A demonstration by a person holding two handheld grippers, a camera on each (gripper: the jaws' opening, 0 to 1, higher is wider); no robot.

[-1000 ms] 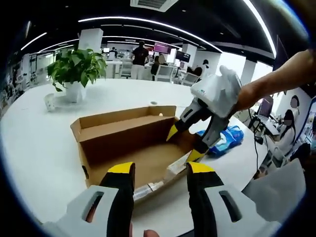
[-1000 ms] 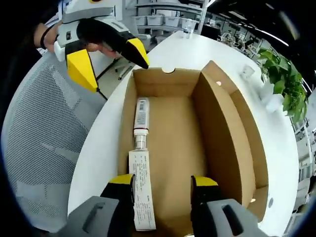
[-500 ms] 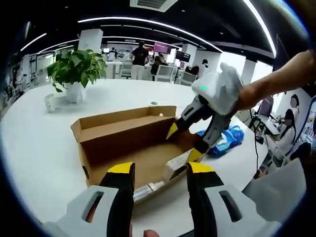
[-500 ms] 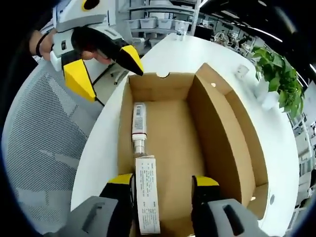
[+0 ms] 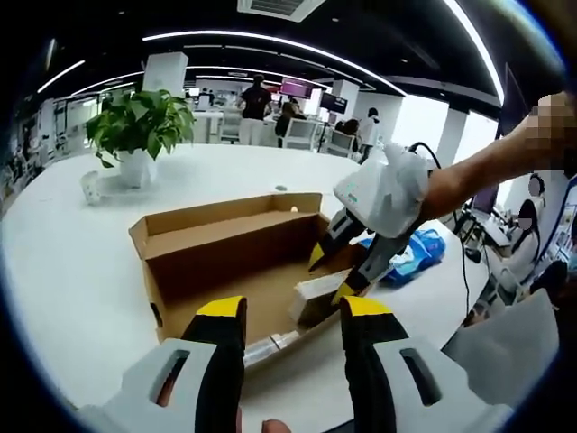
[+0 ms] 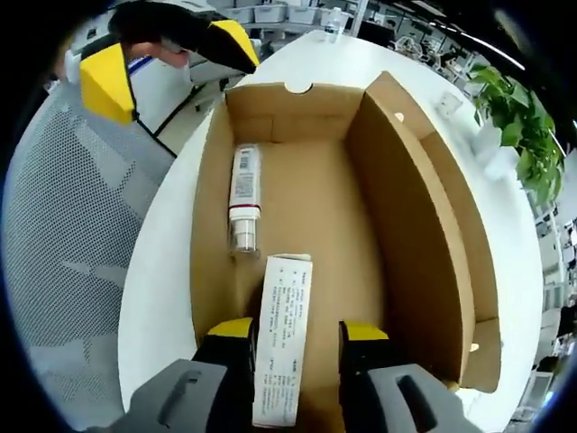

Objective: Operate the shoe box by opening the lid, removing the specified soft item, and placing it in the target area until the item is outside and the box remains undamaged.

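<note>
Now, right gripper: jaws clamped on the white carton, where a second ago they stood apart around it.
White carton: lifted at one end inside the shoe box, tilted; earlier it lay flat along the wall.
Tube: lies on the box floor, now apart from the carton.
Left gripper: jaws apart, holding nothing, near the box's end.
Lid: open.
Blue bag: on the table beyond the box.
</note>
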